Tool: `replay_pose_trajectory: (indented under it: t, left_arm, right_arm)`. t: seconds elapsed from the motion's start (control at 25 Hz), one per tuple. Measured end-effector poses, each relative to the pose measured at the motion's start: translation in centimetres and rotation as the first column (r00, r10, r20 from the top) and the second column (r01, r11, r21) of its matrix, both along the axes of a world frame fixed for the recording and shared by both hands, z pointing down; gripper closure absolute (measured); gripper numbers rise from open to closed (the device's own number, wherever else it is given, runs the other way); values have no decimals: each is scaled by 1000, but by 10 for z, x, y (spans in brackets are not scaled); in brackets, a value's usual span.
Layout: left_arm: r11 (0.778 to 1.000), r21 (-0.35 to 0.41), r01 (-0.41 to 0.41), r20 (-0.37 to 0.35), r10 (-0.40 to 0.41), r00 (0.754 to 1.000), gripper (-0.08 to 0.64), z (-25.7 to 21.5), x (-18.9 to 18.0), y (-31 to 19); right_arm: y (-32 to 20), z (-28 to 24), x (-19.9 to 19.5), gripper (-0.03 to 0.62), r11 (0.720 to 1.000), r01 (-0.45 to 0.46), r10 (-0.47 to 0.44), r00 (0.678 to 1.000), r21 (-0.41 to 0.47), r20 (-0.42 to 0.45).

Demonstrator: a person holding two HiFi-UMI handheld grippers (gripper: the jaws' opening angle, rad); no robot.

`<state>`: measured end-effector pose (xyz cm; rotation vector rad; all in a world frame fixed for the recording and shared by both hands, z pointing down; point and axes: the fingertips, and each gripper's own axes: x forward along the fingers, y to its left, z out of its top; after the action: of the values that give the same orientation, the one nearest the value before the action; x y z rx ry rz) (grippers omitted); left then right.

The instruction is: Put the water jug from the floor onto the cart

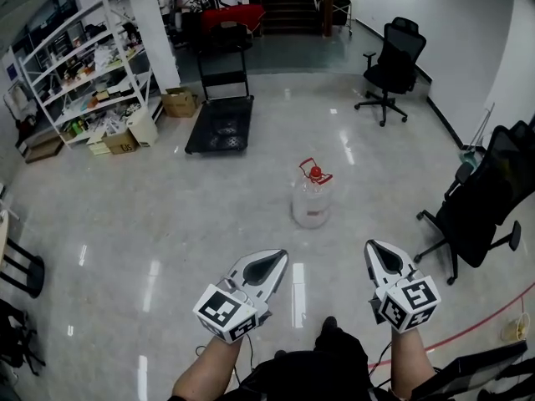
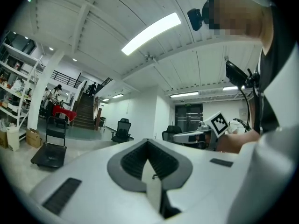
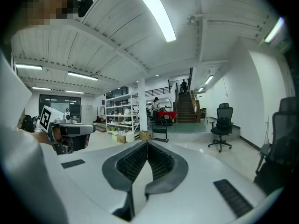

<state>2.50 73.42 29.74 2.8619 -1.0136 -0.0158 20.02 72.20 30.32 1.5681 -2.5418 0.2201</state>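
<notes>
Jug (image 1: 311, 200) stands on the floor at frame centre, well apart from the cart (image 1: 219, 125) at upper left. Left gripper (image 1: 274, 262) and right gripper (image 1: 379, 251), low in frame, are both clenched and empty. They should probably open before reaching, then take the red top (image 1: 315, 173) squarely.

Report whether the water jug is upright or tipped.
Upright: the water jug stands on its base on the floor, red cap on top.
</notes>
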Motion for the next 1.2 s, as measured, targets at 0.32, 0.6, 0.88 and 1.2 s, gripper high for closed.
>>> replay_pose_trajectory:
  t: [0.32,0.6,0.88,1.2]
  left_arm:
    - [999,-31,45,32,-44,999,571,13,22,-113]
    - [992,-71,102,41,-100,994,571,14,52,-223]
    - [985,-123,122,60,-115,992,571,30,63,-309]
    - [989,-135,65,52,-58,997,571,40,52,-424]
  right_arm:
    - [-113,15,18,589,999,48,-48,999,14,6]
    - [-229,16,57,589,996,94,-94,996,9,2]
    - [-320,35,73,588,997,80,-79,996,-17,41]
    - [-424,56,60,566,995,-8,14,998,-102,58]
